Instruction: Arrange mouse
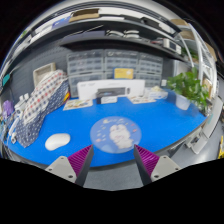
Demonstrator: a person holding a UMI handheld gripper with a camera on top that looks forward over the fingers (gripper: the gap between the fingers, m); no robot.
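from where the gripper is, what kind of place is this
Probably an office or lab workspace: a blue desk with a white mouse, a potted plant, and shelving behind. The open gripper holds nothing.

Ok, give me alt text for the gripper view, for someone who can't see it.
A white mouse lies on a blue table, ahead and left of the open tool, with a round pale mat just beyond the fingers. A potted plant stands at the right.
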